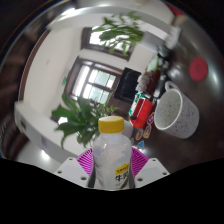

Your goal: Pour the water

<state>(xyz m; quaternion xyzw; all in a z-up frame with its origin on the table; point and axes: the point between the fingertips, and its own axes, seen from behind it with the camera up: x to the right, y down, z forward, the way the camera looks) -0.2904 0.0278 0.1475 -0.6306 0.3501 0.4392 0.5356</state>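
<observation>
A clear plastic bottle (111, 158) with a yellow cap and a yellow label stands upright between my fingers. My gripper (112, 166) is shut on the bottle, both magenta pads (86, 160) pressing its sides. Beyond the fingers and to the right, a white mug (180, 111) with a speckled pattern appears tilted on the white surface (50, 70), its handle toward the bottle. The view is rolled, so the room looks slanted.
A red can (142, 110) and dark clutter sit just left of the mug. A leafy green plant (82, 116) rises behind the bottle, another plant (120, 35) farther off. A dark-framed window (97, 82) lies beyond.
</observation>
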